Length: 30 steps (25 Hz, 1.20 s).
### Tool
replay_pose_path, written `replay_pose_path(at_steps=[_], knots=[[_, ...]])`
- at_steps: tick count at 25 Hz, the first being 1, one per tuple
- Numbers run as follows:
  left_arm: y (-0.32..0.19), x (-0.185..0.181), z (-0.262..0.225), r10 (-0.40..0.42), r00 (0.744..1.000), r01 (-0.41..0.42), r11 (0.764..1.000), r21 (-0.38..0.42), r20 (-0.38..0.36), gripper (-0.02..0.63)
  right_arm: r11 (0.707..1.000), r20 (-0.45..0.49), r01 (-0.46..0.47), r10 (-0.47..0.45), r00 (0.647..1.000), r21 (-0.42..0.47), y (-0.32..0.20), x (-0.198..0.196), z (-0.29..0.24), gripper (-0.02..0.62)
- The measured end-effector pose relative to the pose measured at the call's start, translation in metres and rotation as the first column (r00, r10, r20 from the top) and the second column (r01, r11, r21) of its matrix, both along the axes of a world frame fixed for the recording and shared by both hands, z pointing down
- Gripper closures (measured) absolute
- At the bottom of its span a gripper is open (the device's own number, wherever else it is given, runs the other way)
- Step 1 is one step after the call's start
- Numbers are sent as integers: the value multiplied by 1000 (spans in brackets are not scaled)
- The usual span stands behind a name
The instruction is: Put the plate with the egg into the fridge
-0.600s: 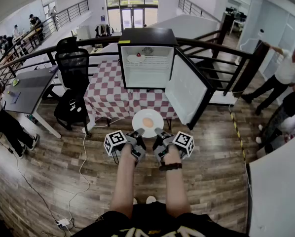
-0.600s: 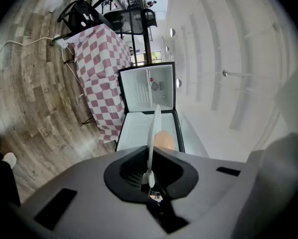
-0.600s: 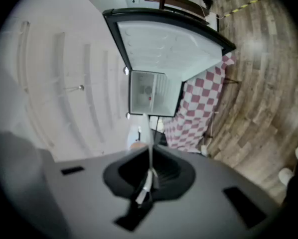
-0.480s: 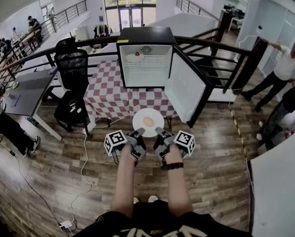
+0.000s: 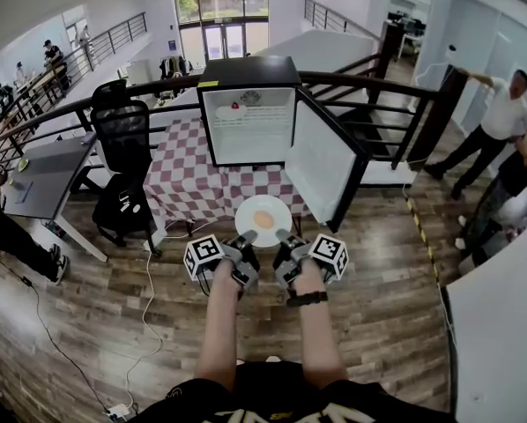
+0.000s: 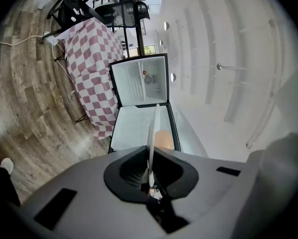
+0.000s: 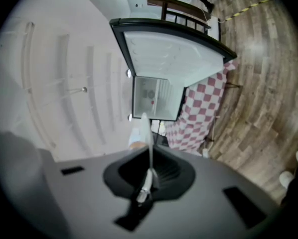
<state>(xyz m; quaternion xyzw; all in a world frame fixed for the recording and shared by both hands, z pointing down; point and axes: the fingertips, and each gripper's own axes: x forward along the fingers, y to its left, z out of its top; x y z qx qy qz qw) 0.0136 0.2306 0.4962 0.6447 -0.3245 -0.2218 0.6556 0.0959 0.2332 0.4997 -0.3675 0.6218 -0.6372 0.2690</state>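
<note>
A white plate (image 5: 248,210) with a fried egg (image 5: 263,221) hangs level over the wooden floor, in front of the open fridge (image 5: 246,122). My left gripper (image 5: 245,237) is shut on the plate's near left rim and my right gripper (image 5: 282,236) is shut on its near right rim. In the left gripper view the plate (image 6: 153,128) runs edge-on out of the left gripper (image 6: 149,176), with the egg (image 6: 164,139) beside it and the fridge (image 6: 141,81) beyond. The right gripper view shows the plate rim (image 7: 148,141) pinched in the right gripper (image 7: 148,179).
The fridge stands on a table with a red-checked cloth (image 5: 197,188); its door (image 5: 321,170) swings out to the right. A black chair (image 5: 122,126) and grey desk (image 5: 48,170) are at left. A railing runs behind. People (image 5: 501,122) stand at right. A white cable (image 5: 149,280) lies on the floor.
The head view has shifted slightly, so the fridge now sits a little left and higher in frame. Both grippers hold the plate as before.
</note>
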Motion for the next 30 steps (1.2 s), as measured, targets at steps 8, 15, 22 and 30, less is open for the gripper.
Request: replay_pose_path(at_steps=[8, 15, 22, 30], knots=[[-2, 16, 9, -6, 1000, 6, 1000, -14, -3, 566, 1000, -10, -8, 7, 1000, -19, -1, 16, 6, 568], [-24, 6, 17, -25, 1000, 24, 999, -28, -13, 566, 1000, -1, -11, 11, 1000, -26, -22, 6, 14, 566], [-82, -9, 19, -8, 999, 7, 999, -35, -36, 566, 999, -6, -30, 30, 1000, -19, -80, -10, 18, 566], [-167, -45, 10, 4, 999, -5, 1000, -7, -35, 566, 998, 3, -60, 60, 998, -6, -161, -46, 8, 566]])
